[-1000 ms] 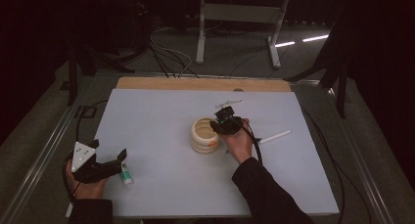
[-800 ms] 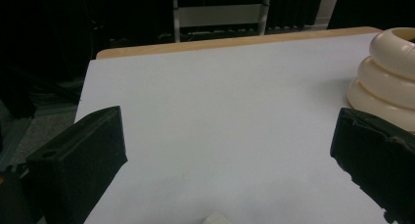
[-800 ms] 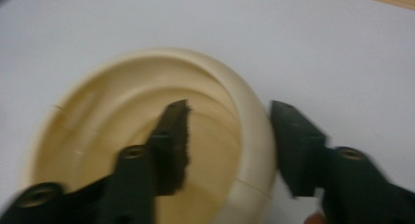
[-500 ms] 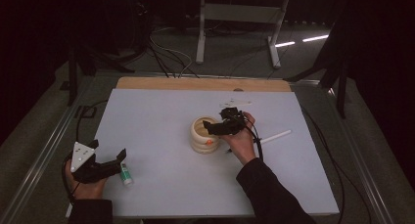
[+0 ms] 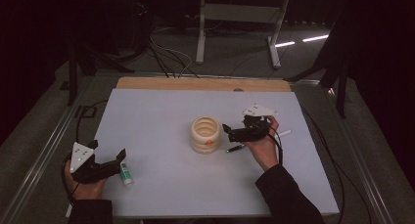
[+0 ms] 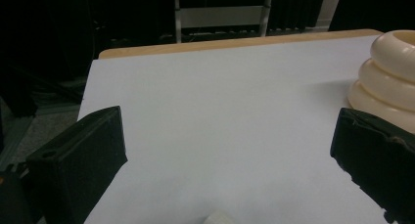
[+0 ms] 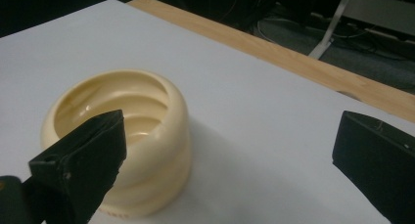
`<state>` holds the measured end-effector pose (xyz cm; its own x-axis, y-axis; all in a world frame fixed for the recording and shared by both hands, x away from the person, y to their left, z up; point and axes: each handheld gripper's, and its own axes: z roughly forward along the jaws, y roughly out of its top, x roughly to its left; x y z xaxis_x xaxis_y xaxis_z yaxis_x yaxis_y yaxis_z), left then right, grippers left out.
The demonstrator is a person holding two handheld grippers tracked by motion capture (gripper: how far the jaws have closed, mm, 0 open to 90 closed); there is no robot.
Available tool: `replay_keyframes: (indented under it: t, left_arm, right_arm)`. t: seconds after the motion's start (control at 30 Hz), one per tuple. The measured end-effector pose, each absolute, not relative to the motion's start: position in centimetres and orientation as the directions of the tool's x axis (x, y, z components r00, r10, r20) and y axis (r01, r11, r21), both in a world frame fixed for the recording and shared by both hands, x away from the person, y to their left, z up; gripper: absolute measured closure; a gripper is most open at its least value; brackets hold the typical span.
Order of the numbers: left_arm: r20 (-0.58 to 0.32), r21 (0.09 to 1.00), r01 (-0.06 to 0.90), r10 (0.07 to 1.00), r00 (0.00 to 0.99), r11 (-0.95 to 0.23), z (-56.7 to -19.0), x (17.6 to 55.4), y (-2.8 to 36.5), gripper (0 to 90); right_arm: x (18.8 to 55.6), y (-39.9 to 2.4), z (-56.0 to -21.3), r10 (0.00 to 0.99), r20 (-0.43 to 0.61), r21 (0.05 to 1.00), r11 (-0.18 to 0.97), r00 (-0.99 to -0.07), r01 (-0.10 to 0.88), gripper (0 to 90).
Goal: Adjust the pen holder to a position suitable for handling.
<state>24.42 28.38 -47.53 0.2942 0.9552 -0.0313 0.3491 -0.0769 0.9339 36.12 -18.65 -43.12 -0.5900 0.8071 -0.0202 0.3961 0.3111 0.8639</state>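
Note:
A cream ribbed cup [image 5: 205, 134] stands mid-table on the white mat. My right gripper [image 5: 230, 132] hovers just right of it, pointing toward it. Its jaws have just been opening and now stand wide open with nothing between them. In the right gripper view the cup [image 7: 132, 136] sits behind the left jaw of the right gripper [image 7: 230, 150]. My left gripper [image 5: 107, 150] rests open at the front left, and in the left gripper view my left gripper [image 6: 230, 150] has bare mat between its jaws, with the cup [image 6: 386, 77] far to the right.
A small white tube with a green end [image 5: 126, 174] lies beside the left gripper. A dark pen [image 5: 235, 148] and a white pen [image 5: 284, 134] lie right of the cup. The wooden table edge [image 5: 195, 83] runs along the back, with cables and a stand beyond it.
The right gripper has drawn back to the right, from over the cup's rim to beside it, and its jaws have opened. The left gripper has stayed put.

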Motion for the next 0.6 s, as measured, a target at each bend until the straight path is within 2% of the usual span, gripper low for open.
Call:
replay_keyframes:
  t: [0.6]
  left_arm:
    - [-0.039, 0.934, 0.351, 0.958, 0.286, -0.067, -47.5, 24.3, 28.6, 0.4]
  right_arm:
    - [30.7, -26.3, -44.7, 0.86, -0.055, 0.899, 0.264, -0.507, 0.35, 0.0]
